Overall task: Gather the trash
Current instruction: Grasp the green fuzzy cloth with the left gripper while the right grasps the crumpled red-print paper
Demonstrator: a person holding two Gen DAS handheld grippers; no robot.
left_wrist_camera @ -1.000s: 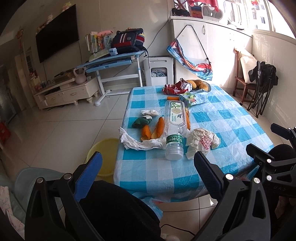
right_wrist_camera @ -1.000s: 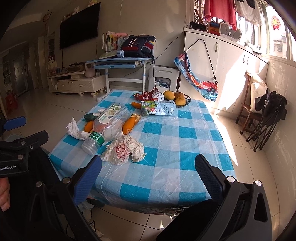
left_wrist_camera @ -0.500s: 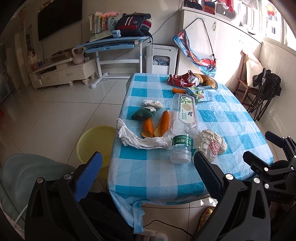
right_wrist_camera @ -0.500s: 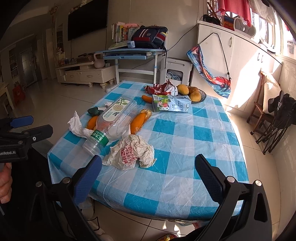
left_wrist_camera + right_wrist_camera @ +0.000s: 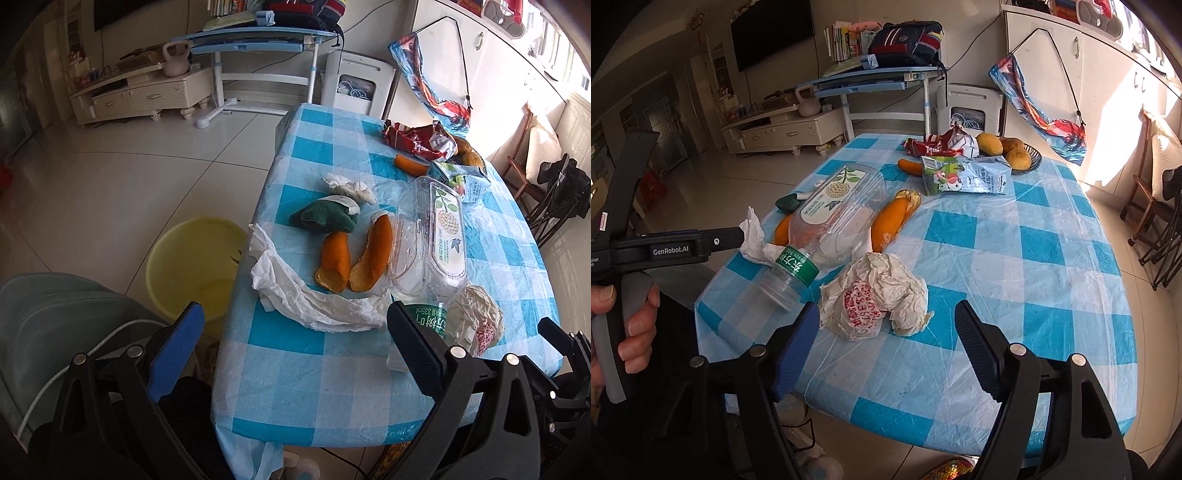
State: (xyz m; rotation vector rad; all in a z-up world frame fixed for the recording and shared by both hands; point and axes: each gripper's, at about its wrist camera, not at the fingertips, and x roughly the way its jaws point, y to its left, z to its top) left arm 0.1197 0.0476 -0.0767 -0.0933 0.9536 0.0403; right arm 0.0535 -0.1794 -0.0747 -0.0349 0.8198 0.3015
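Right wrist: both tongs [image 5: 882, 334] [image 5: 295, 334] gape wide, empty, at the table's [image 5: 1015, 417] near edge.

Pale glossy floor tiles [image 5: 110, 192] reflect daylight. A dark television [image 5: 772, 35] hangs on the far wall above a cream TV cabinet [image 5: 779, 129] bearing a pink kettlebell [image 5: 809, 103]. Beside it stands a blue tilting desk [image 5: 871, 79]. White cupboards [image 5: 1071, 66] line the sunlit window side, near a wooden chair [image 5: 1145, 184].
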